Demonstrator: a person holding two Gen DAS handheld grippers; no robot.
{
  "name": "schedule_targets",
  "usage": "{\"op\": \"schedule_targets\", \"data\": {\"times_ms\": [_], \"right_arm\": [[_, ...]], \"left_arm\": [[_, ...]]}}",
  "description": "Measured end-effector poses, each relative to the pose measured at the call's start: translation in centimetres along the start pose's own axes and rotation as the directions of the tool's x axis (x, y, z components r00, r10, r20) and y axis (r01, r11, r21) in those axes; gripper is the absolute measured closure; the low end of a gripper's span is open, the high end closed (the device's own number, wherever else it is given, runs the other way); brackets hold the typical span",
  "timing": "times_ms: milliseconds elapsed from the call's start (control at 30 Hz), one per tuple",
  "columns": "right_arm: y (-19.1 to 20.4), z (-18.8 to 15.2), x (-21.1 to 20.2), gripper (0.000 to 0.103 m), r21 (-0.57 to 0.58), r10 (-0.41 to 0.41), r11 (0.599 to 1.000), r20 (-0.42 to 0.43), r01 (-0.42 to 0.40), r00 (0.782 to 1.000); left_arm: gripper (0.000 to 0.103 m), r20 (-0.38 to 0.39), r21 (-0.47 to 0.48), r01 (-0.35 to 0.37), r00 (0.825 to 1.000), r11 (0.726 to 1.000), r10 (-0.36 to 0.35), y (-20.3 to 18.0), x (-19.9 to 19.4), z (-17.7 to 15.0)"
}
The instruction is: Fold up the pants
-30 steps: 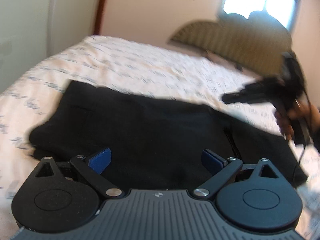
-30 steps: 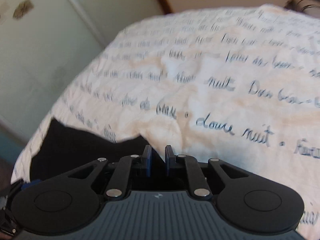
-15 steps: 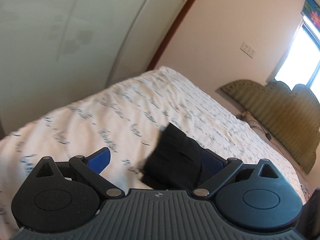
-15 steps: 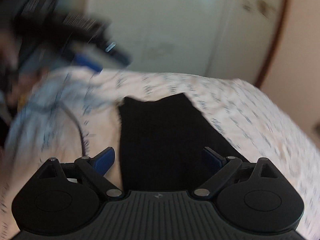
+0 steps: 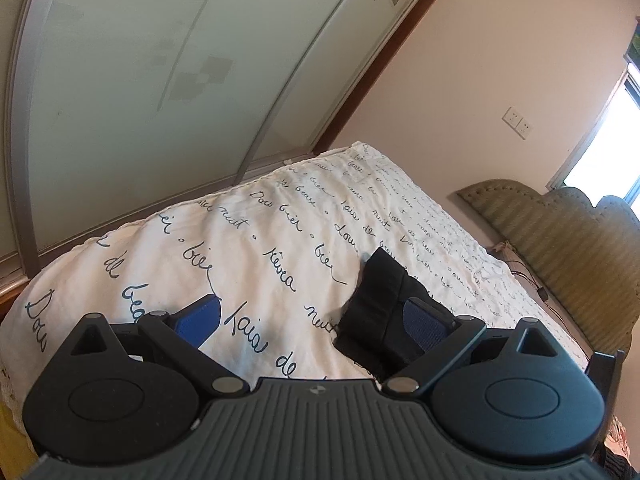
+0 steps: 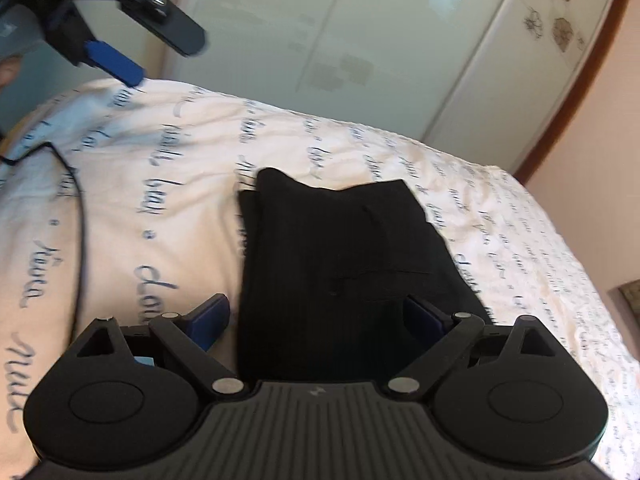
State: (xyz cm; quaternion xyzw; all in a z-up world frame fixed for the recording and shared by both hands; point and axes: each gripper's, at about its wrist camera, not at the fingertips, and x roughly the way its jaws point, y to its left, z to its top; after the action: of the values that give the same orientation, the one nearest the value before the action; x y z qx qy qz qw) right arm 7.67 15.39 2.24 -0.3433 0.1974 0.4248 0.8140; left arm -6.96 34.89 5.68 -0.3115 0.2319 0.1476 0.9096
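The black pants [image 6: 340, 264] lie folded into a compact stack on the bed [image 6: 168, 184], filling the middle of the right wrist view; their near edge is hidden behind the gripper body, and the seams and layers are hard to make out in the dark cloth. In the left wrist view only a corner of the pants [image 5: 378, 304] shows at lower right, partly covered by one blue pad.

The right gripper [image 6: 320, 320] hangs over the stack, its jaws wide after just opening; the pants lie beneath the gap and the pads press on nothing. The left gripper [image 5: 316, 316] also has its jaws wide, with only printed bedsheet and the pants' corner below. In the right wrist view it appears again, blurred, at upper left [image 6: 152, 36], cut off by the frame edge along with the hand holding it.

A thin black cable [image 6: 80, 216] curves across the sheet at left. A padded headboard [image 5: 568, 248] sits at right in the left wrist view, partly cut off.
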Motion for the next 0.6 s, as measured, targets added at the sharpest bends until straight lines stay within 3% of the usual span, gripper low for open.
{"op": "schedule_targets", "data": {"times_ms": [167, 233, 267, 333, 400, 433, 500, 600], "right_arm": [[0.8, 0.5, 0.5, 0.01, -0.042, -0.08, 0.996, 0.021, 0.081, 0.997], [2.2, 0.6, 0.5, 0.041, -0.117, -0.049, 0.992, 0.043, 0.053, 0.998], [2.8, 0.7, 0.8, 0.069, -0.142, -0.03, 0.989, 0.025, 0.033, 0.999], [3.7, 0.7, 1.0, 0.072, -0.201, -0.051, 0.978, 0.034, 0.057, 0.998], [3.4, 1.0, 1.1, 0.08, -0.177, -0.04, 0.983, 0.024, 0.043, 0.999], [2.9, 1.2, 1.0, 0.082, -0.157, -0.036, 0.987, 0.027, 0.04, 0.999], [2.1, 1.4, 0.4, 0.085, -0.098, -0.036, 0.994, 0.049, 0.04, 0.998], [0.8, 1.6, -0.9, 0.085, -0.012, -0.041, 0.999, 0.097, 0.042, 0.994]], "left_arm": [[0.004, -0.009, -0.029, 0.025, 1.0, 0.999, -0.026, 0.0, -0.2, -0.1], [0.004, -0.02, -0.059, 0.054, 0.998, 0.997, -0.055, 0.0, -0.1, -0.1], [0.004, -0.025, -0.074, 0.068, 0.997, 0.995, -0.07, -0.1, 0.0, 0.0], [0.004, -0.035, -0.108, 0.104, 0.993, 0.989, -0.109, -0.3, 0.1, 0.0], [0.004, -0.055, -0.162, 0.16, 0.984, 0.974, -0.171, -0.4, 0.6, 0.2], [0.003, -0.077, -0.203, 0.202, 0.972, 0.958, -0.221, -0.4, 1.0, 0.2], [0.002, -0.141, -0.309, 0.297, 0.925, 0.903, -0.353, -0.4, 2.7, 0.2], [0.001, -0.185, -0.417, 0.34, 0.876, 0.843, -0.446, -0.9, 5.3, 0.0]]}}
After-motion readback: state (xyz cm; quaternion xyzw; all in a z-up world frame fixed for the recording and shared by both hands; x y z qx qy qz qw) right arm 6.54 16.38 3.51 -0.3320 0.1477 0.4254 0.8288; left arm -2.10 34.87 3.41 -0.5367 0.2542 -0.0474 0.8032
